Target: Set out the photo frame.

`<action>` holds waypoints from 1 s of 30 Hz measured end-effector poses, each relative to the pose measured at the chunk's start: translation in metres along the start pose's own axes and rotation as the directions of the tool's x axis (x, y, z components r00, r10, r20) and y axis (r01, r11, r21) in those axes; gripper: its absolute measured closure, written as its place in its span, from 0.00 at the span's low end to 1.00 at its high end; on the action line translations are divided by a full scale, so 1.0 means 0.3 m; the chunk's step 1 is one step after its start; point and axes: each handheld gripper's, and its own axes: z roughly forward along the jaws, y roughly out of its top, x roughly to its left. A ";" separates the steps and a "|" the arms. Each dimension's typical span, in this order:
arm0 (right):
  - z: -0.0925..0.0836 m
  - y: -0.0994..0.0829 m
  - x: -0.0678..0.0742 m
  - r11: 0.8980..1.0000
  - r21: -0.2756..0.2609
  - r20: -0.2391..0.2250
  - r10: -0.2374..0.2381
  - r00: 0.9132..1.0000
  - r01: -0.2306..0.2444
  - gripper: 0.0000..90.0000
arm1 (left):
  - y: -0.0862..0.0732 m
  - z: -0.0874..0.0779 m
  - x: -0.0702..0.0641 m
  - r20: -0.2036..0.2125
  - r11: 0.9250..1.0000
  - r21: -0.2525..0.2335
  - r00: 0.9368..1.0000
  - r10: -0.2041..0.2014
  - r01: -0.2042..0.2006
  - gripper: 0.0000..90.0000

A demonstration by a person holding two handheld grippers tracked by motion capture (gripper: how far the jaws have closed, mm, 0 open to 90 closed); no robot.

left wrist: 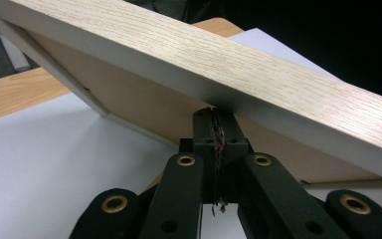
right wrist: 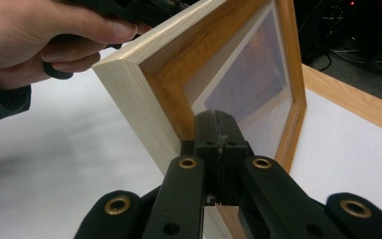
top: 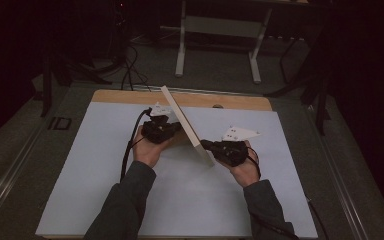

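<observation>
wooden frame (left wrist: 258, 69) cut off at both ends in the left gripper view, its far corner out of picture in the right gripper view, dark room beyond the surface (top: 105, 165) too dim to read

The shallow light-wood picture frame (top: 186, 127) stands tilted on edge near the middle of the flat white-covered surface (top: 105, 190). The left gripper (top: 172, 129) lies just left of the frame, its fingers (left wrist: 214, 130) together against the frame's back. The right gripper (top: 206, 145) lies just right of the frame, at its nearer corner. A metal stand (top: 220, 30) rises behind the frame, beyond the surface.
</observation>
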 end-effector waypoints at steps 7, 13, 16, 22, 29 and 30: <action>0.004 0.004 0.008 1.000 0.004 -0.011 -0.010 1.000 0.010 1.00 | 0.003 0.003 -0.002 -0.003 1.000 0.001 1.000 0.006 -0.006 1.00; 0.009 0.005 0.015 1.000 0.003 -0.018 -0.017 1.000 0.017 1.00 | 0.004 0.005 -0.001 -0.003 1.000 0.004 1.000 0.020 -0.020 1.00; 0.014 0.009 0.022 1.000 0.004 -0.026 -0.026 0.999 0.026 1.00 | 0.005 0.007 -0.002 -0.004 1.000 0.003 1.000 0.026 -0.026 1.00; 0.020 0.012 0.032 0.999 0.006 -0.034 -0.032 0.999 0.032 1.00 | 0.004 0.010 0.002 0.012 1.000 -0.002 1.000 0.025 -0.025 1.00; 0.027 0.021 0.047 0.998 0.014 -0.040 -0.057 0.998 0.057 1.00 | 0.006 0.015 -0.002 0.022 0.999 -0.006 0.999 0.032 -0.032 1.00; 0.029 0.022 0.050 0.998 0.015 -0.038 -0.061 0.997 0.062 1.00 | 0.006 0.016 -0.003 0.025 1.000 -0.006 0.999 0.030 -0.030 1.00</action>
